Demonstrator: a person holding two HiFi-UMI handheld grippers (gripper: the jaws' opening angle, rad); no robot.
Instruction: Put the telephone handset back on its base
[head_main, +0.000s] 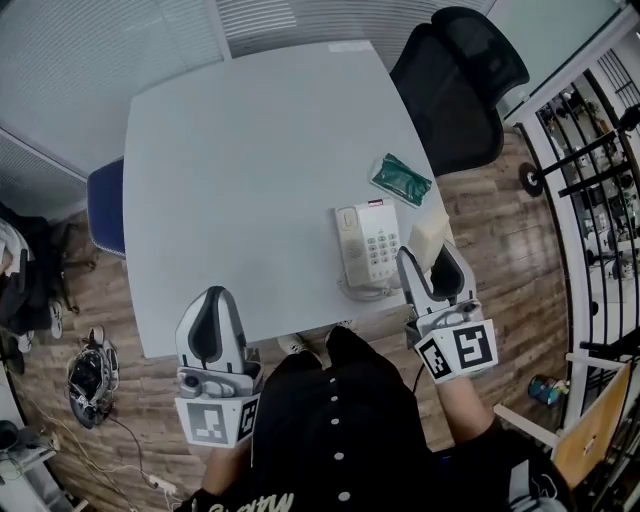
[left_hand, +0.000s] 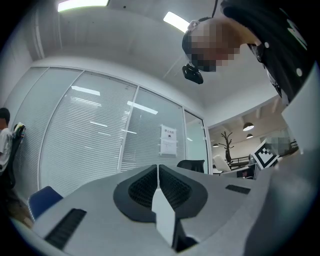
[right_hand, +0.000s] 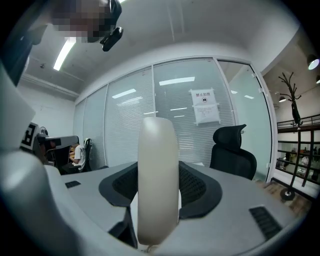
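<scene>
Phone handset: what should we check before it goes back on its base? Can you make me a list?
1. Handset held firmly: ok. The right gripper has its fingers pressed on both sides.
2. Base sitting flat on the table: ok, near the front edge.
3. Cradle side of the base free: ok, nothing seems to lie on it.
4. Handset lined up over the cradle: not ok, it is off to the base's right.
5. Green packet out of the way: ok, behind the base and apart from it.
6. Left gripper clear: ok, shut, empty, far left.
</scene>
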